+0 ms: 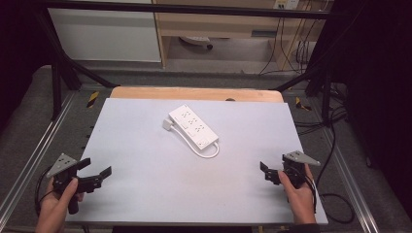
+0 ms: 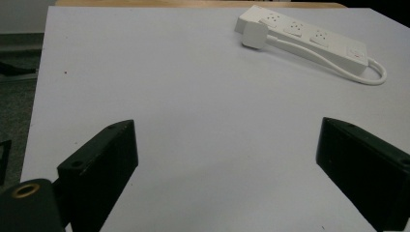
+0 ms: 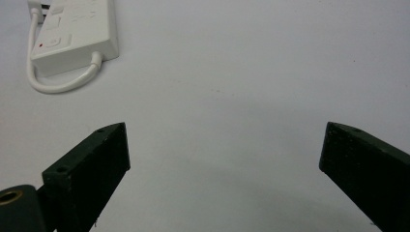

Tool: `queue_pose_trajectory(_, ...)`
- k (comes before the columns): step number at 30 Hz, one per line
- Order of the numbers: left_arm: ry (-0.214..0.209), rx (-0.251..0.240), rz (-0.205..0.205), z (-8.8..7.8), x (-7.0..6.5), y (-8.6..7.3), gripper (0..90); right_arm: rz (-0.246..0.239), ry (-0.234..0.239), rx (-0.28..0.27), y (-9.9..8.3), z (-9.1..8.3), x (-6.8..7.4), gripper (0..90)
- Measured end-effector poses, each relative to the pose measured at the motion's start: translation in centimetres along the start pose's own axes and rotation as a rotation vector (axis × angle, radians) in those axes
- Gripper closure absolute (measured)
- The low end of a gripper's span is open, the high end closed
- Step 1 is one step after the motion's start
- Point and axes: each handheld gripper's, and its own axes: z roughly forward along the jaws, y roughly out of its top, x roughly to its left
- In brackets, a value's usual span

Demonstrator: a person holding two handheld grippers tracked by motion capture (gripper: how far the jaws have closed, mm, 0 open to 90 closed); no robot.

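Left gripper (image 1: 97, 169) held in the left hand (image 1: 60, 199), jaws spread wide with nothing between them. Right gripper (image 1: 268, 171) held in the right hand (image 1: 299, 191), jaws likewise spread and empty.

Ahead of our matt black plastic grippers (image 2: 227, 164) we see a smooth, slightly glossy white plastic power strip (image 1: 193, 127) on a matt pale table (image 1: 145, 194).

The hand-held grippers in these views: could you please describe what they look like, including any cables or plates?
Each hand-held gripper, left and right, is black, with two blocky, wedge-shaped jaws that have small holes near the tips. A grey three-cornered plate sits on top of each. A black cable trails from the right one. The gripper views show a brass-coloured ring at the lower left.
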Motion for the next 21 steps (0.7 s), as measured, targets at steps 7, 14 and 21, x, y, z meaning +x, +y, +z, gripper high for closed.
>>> queue_pose_trajectory(7, 0.000, -0.004, 0.001, -0.04, -0.02, 0.02, 7.8, 0.005, 0.018, -0.026, 0.19, -0.41, -0.06, 3.3)
queue_pose_trajectory(14, 0.000, -0.011, 0.000, -0.06, -0.03, 0.04, 7.7, 0.011, 0.034, -0.065, 0.39, -0.85, -0.10, 3.4)
queue_pose_trajectory(21, 0.001, -0.008, 0.001, -0.04, -0.03, 0.02, 7.8, 0.015, 0.043, -0.077, 0.52, -1.04, -0.09, 3.5)
